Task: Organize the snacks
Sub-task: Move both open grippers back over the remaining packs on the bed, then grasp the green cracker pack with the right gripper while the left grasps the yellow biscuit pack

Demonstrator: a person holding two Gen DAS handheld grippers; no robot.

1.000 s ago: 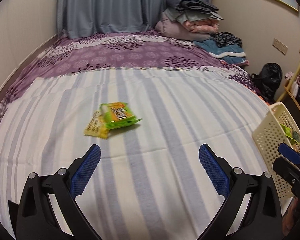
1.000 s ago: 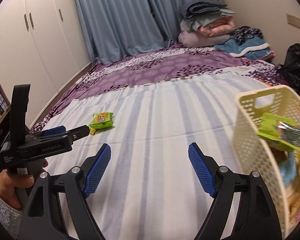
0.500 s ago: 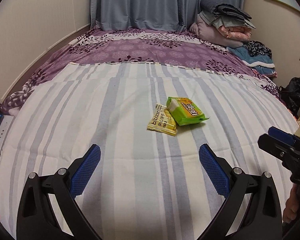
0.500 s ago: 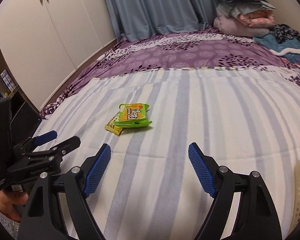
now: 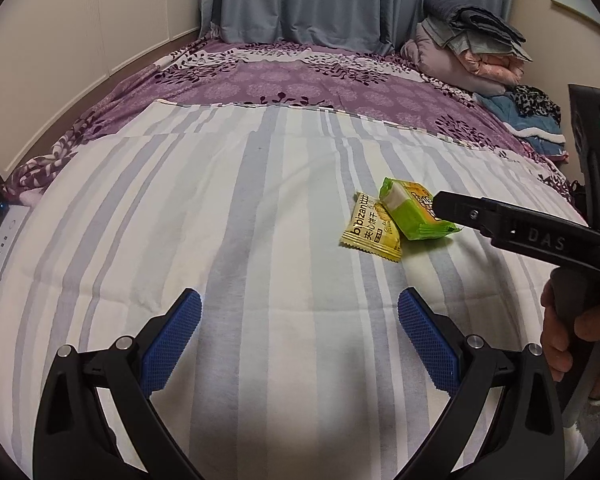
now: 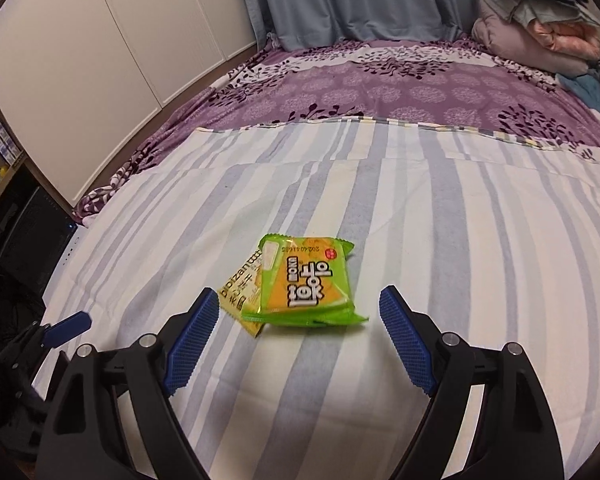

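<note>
Right gripper [image 6: 296,312] spread, jaws just widened, empty – green packet [image 6: 306,278] just ahead, overlapping yellow packet [image 6: 242,294]; straddle green one only. Left gripper [image 5: 300,340] spread, idle.

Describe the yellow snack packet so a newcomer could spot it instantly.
Start at the striped sheet covering the near half of the bed. Two packets lie together there; the yellow packet is the flat one, tucked partly under the puffier green packet.

On my left wrist feed I read "bibizan" on the yellow packet [image 5: 373,229], with Chinese characters beneath (too small to make out). The right gripper [image 5: 440,202] arm shows embossed "DAS". The green packet [image 6: 306,280] carries Korean lettering and a printed number, "20240416" or close.
</note>
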